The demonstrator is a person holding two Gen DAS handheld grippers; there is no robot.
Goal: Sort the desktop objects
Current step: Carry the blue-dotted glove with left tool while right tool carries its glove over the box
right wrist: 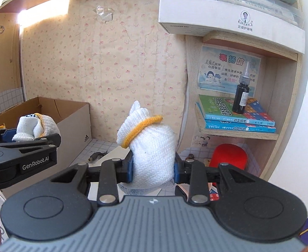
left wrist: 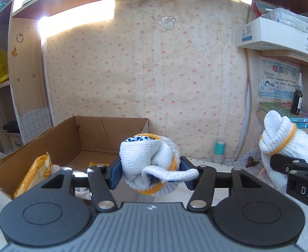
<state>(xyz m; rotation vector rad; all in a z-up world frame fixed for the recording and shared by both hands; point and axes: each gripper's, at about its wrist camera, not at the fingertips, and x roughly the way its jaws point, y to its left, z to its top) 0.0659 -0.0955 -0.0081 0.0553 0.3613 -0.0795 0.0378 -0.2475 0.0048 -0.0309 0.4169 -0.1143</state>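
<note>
Two tongs each held a soft white bundle. The left gripper point(left wrist: 150, 168) had its blue pads pressed on both sides of a rolled glove ball point(left wrist: 151, 163), white knit with a yellow cuff edge and blue dots, and one loose flap hung out in front of the pads. The right gripper point(right wrist: 153, 169) squeezed another glove bundle point(right wrist: 148, 147) near its bottom, and the top with the yellow band point(right wrist: 142, 129) stuck up above the pads. Both bundles looked light and squishy, so I judged they would not break or slip much, because knit cloth grips well. A hold around the fat middle looked best, since a pinch on a loose flap could let the roll come undone. Past the left gripper, to its left and a little lower, sat an open cardboard box point(left wrist: 49, 138) with a yellow packet point(left wrist: 33, 173) inside. That box looked like the place for the gloves, though I could not be sure. Past the right gripper, up and to its right, a shelf held books point(right wrist: 237, 113) and a dark bottle point(right wrist: 241, 96). A red thing point(right wrist: 227, 155) lay below that shelf.
</note>
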